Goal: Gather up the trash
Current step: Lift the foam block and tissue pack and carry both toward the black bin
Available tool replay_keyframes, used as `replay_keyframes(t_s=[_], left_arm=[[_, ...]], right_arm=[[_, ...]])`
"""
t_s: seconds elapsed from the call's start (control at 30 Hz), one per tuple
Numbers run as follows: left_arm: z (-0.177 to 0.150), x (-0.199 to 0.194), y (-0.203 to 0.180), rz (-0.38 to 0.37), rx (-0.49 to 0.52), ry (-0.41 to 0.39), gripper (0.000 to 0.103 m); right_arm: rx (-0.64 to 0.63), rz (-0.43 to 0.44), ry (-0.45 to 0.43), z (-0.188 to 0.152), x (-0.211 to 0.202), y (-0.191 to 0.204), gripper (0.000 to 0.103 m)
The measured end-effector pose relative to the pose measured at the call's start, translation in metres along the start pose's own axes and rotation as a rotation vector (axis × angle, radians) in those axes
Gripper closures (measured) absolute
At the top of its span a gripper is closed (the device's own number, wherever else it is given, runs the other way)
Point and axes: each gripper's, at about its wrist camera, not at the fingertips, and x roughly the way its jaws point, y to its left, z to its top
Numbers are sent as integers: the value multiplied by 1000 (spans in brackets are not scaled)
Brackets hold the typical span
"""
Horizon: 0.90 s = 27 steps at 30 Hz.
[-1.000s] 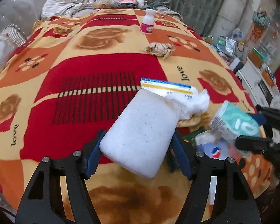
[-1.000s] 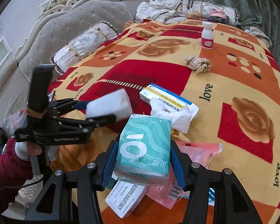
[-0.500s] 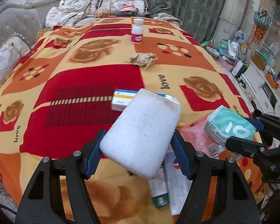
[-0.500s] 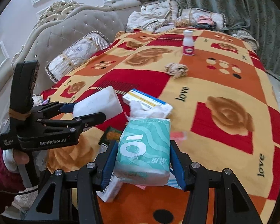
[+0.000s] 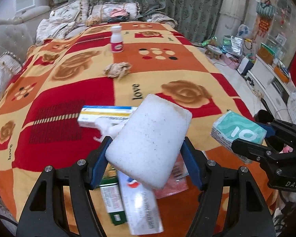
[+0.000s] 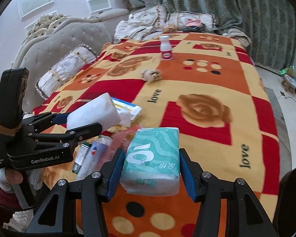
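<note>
Gripping a white foam block (image 5: 150,144), the left gripper (image 5: 148,158) has its blue-padded fingers (image 5: 97,164) pressed against the block's two sides, and the block sticks forward and tilts up to the right. Directly under this claw, on the patterned blanket (image 5: 167,67), lie a long white carton with a barcode (image 5: 142,205), a green-edged box (image 5: 111,199) and a pink wrapper (image 5: 175,181), overlapping one another. To the right of it and level with it, the right gripper (image 6: 151,169) is closed on a teal tissue pack (image 6: 154,158), the pads touching both of the pack's sides; the pack is lifted clear of the blanket.

Just ahead of the left claw and a little to its left, a blue-and-yellow box (image 5: 106,115) lies flat with a wad of white tissue (image 5: 108,128) resting against its near edge. Farther ahead, near the middle of the blanket, sits a crumpled brown paper ball (image 5: 117,70). Beyond that, toward the far end, a white bottle with a pink label (image 5: 116,39) stands upright, well apart from the paper ball. Behind the blanket's far edge are pillows (image 5: 112,12) and a green curtain (image 5: 187,4); off to the left claw's left runs a tufted grey headboard (image 6: 69,45).
</note>
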Motion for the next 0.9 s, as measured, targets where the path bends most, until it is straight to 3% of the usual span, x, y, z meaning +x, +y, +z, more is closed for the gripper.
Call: replay_keyframes(t_s=[0.33, 0.6, 0.9], left_arm=[[6, 5, -49, -25, 68, 4, 34], [4, 6, -60, -25, 77, 14, 34], [-1, -3, -30, 29, 26, -4, 34]], right_arm=[[76, -40, -31, -15, -25, -41, 51], [117, -37, 11, -35, -30, -64, 50], [140, 138, 134, -62, -15, -46, 32]])
